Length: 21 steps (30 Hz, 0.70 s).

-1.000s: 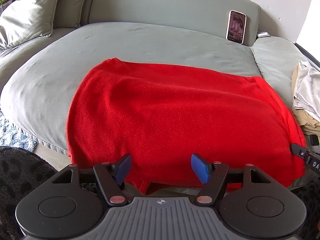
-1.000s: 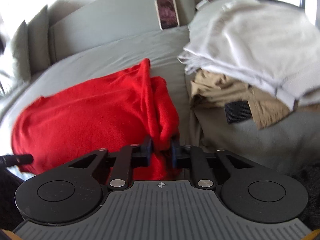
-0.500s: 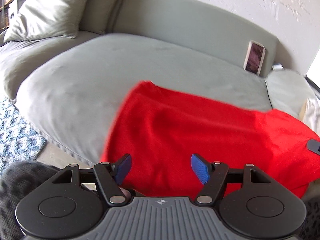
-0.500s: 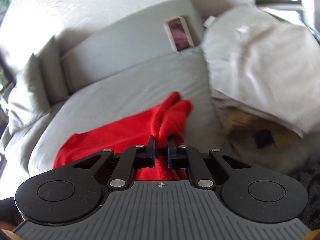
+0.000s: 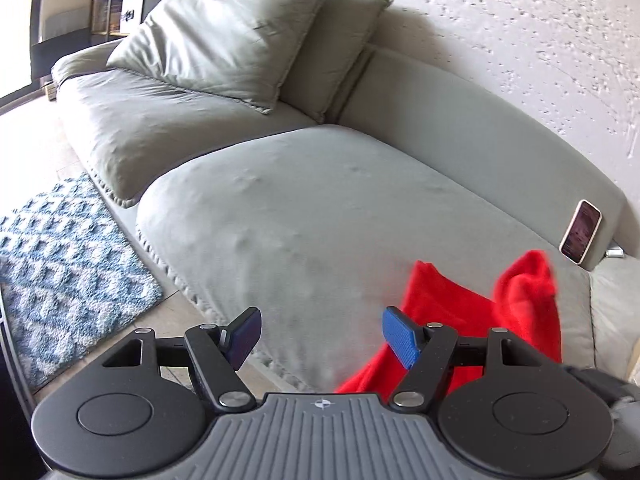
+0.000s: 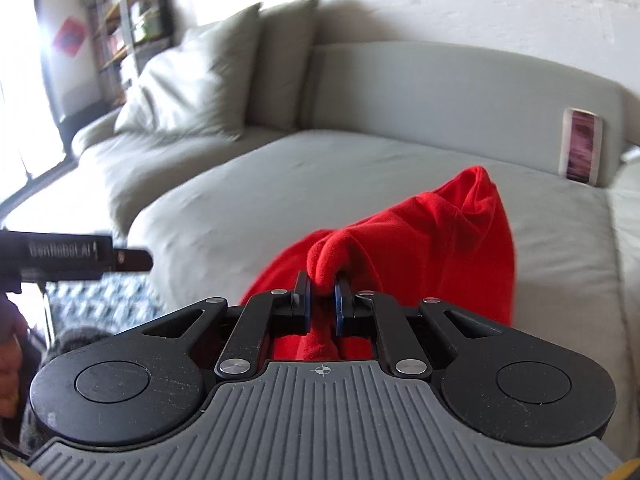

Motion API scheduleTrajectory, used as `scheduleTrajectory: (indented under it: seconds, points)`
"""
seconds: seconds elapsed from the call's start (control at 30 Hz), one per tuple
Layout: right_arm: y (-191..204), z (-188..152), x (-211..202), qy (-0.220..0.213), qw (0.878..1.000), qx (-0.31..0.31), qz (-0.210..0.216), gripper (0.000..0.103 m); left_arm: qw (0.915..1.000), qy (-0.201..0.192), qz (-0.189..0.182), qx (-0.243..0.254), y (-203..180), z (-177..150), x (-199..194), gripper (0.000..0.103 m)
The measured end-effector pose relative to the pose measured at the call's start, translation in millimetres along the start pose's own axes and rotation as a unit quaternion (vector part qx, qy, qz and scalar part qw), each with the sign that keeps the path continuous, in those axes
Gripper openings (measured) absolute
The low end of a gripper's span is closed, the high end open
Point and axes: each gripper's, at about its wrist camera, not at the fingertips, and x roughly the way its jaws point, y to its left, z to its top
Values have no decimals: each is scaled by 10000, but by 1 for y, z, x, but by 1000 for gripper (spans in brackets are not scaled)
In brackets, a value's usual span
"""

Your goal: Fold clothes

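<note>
right gripper (image 6: 322, 294) pinches red garment (image 6: 432, 232).

left gripper (image 5: 320, 338) spread wide, right gripper (image 6: 322, 296) pinched closed

My left wrist view: from the sofa's (image 5: 320, 208) front edge, facing across the seat toward pillows (image 5: 224, 40) and rug (image 5: 68, 268). My right wrist view: close, low, facing the backrest. Shared: seat, pillows, phone (image 5: 580, 232), red cloth (image 6: 420, 240).
</note>
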Motion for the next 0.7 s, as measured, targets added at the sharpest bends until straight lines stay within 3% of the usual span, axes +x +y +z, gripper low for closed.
scheduleTrajectory:
  seconds: [0.17,0.3,0.43,0.53,0.63,0.7]
  points:
    - [30,-18,45,703,9963,-484,31,11,9998,161,-47,-121,11,-5,6,68]
    - [23,-13,39,540,9982,-244,38,10,9996,190,-77,-196,14,-5,10,68]
    - [14,11,22,-157,9998,98,107,11,9996,156,-109,-225,17,-3,10,68]
    - [24,22,16,-458,9982,-189,328,11,9995,106,-70,-282,21,0,8,68]
    - [48,18,28,-226,9952,-789,541,11,9994,88,39,-341,26,1,6,68]
    - [62,4,43,228,9897,-1231,692,11,9992,104,100,-363,29,1,5,68]
